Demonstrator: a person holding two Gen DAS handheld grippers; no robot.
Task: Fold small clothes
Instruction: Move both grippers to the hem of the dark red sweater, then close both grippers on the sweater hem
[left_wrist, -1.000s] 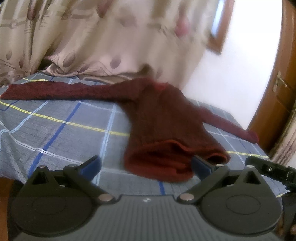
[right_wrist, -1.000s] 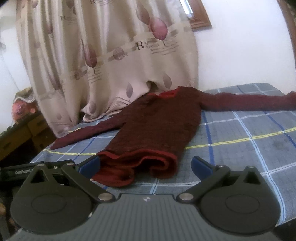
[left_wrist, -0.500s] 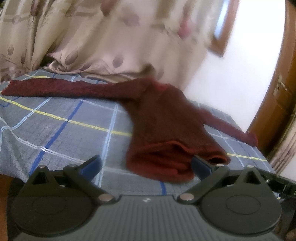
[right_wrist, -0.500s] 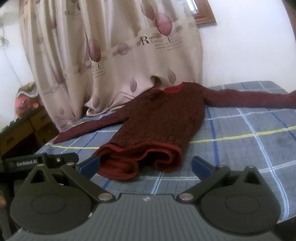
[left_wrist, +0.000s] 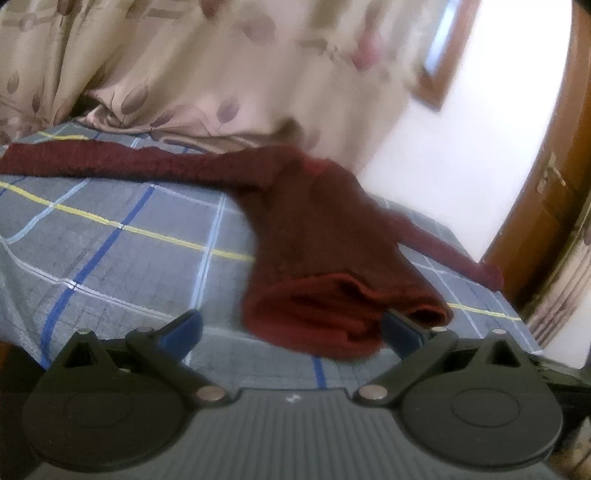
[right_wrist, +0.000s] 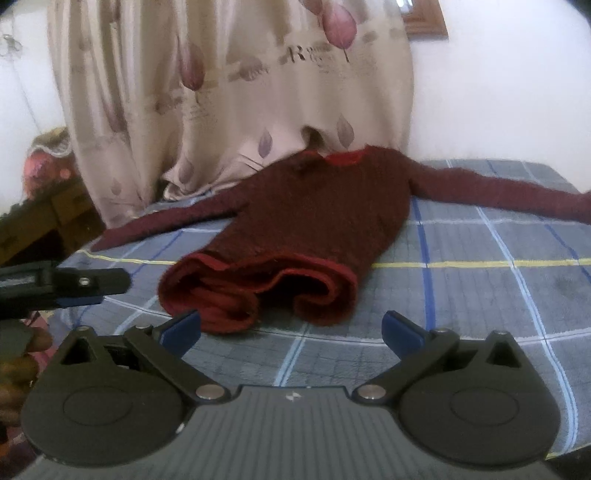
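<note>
A small dark red knitted sweater (left_wrist: 317, 236) (right_wrist: 317, 221) lies flat on a grey checked bedsheet (left_wrist: 122, 251) (right_wrist: 498, 280), sleeves spread to both sides, collar toward the curtain. Its hem (right_wrist: 258, 291) is rumpled and gapes toward me. My left gripper (left_wrist: 291, 326) is open just short of the hem, its right finger near the hem's right corner. My right gripper (right_wrist: 291, 326) is open too, with the hem's left part just beyond its left finger. Neither holds cloth. The left gripper's tip (right_wrist: 88, 282) shows at the left edge of the right wrist view.
A beige leaf-print curtain (right_wrist: 229, 92) hangs behind the bed and rests on its far edge. A wooden door (left_wrist: 554, 199) stands to the right of the bed. A wooden cabinet (right_wrist: 48, 218) with a pink object is at the left. White wall behind.
Both grippers have risen slightly and drawn a little nearer the hem. Both stay open. The sweater has not moved.
</note>
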